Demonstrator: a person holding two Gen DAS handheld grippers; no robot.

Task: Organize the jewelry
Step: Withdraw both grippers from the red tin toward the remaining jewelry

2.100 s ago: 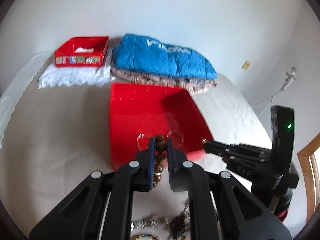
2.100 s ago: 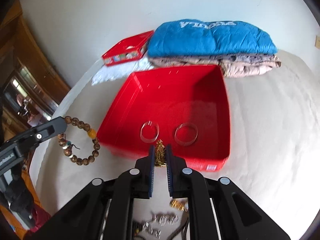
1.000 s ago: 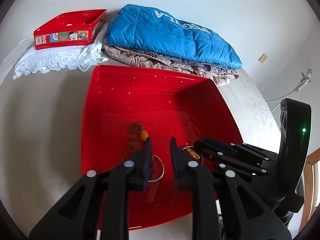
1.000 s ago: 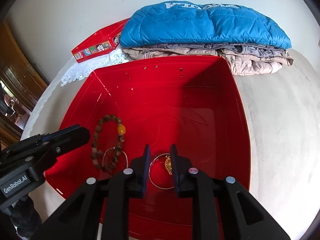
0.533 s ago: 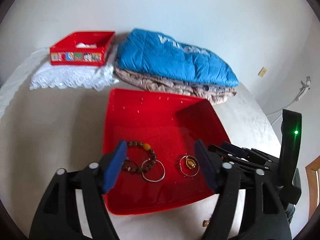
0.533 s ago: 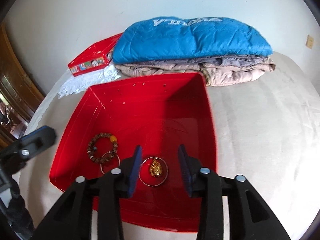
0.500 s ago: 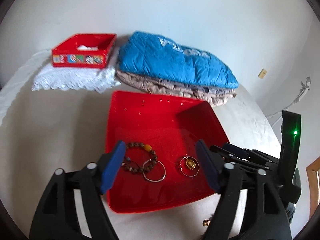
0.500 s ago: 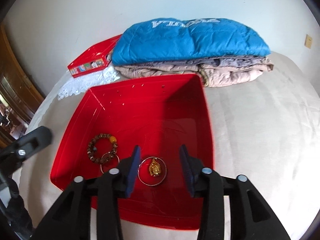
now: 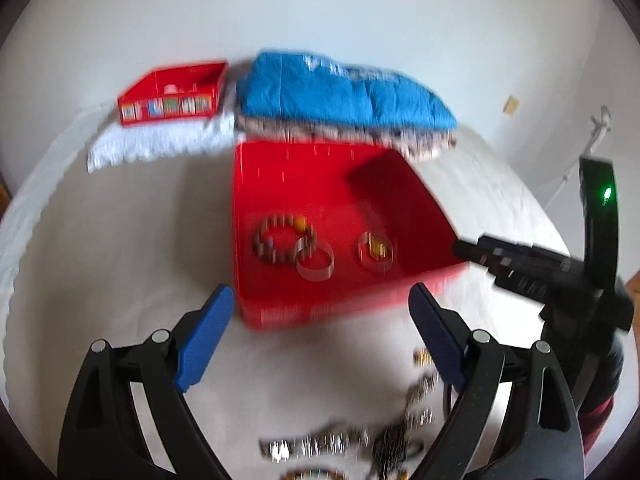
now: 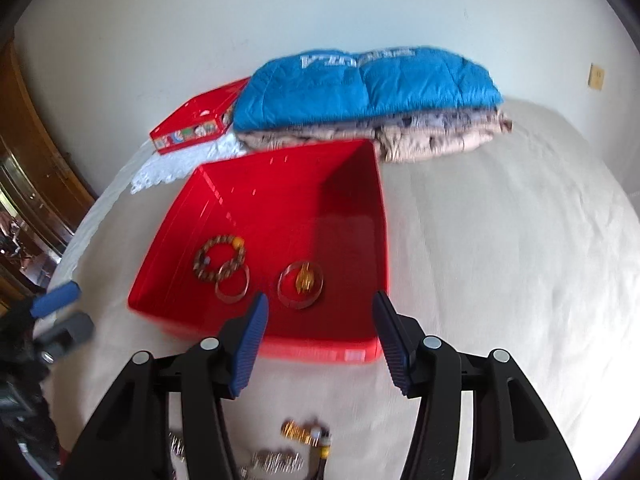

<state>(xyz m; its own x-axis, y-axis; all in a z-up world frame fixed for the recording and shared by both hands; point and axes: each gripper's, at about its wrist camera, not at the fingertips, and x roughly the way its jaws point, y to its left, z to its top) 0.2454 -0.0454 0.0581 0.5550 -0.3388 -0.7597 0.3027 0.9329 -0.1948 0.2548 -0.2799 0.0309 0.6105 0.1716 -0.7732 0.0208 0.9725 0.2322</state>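
Observation:
A red tray (image 9: 276,172) (image 10: 360,200) lies on the bed and holds a wooden bead bracelet (image 9: 276,240) (image 10: 218,256), a clear bangle (image 9: 315,261) (image 10: 232,285) and a second bangle (image 9: 375,251) (image 10: 301,284) with a gold pendant (image 10: 305,275) inside it. My left gripper (image 9: 320,312) is open and empty, pulled back before the tray's near wall. My right gripper (image 10: 320,316) is open and empty at the tray's near wall; it also shows in the left wrist view (image 9: 520,268). Loose jewelry (image 9: 352,444) (image 10: 304,432) lies on the bed below both grippers.
A folded blue quilt (image 9: 340,92) (image 10: 360,84) on beige bedding lies behind the tray. A small red box (image 9: 172,92) (image 10: 196,122) sits on white lace (image 9: 160,140) at the back left. A wooden cabinet (image 10: 32,168) stands to the left.
Both grippers put their pieces into the tray, opened and drew back toward me. The loose jewelry on the bed has come into view below them.

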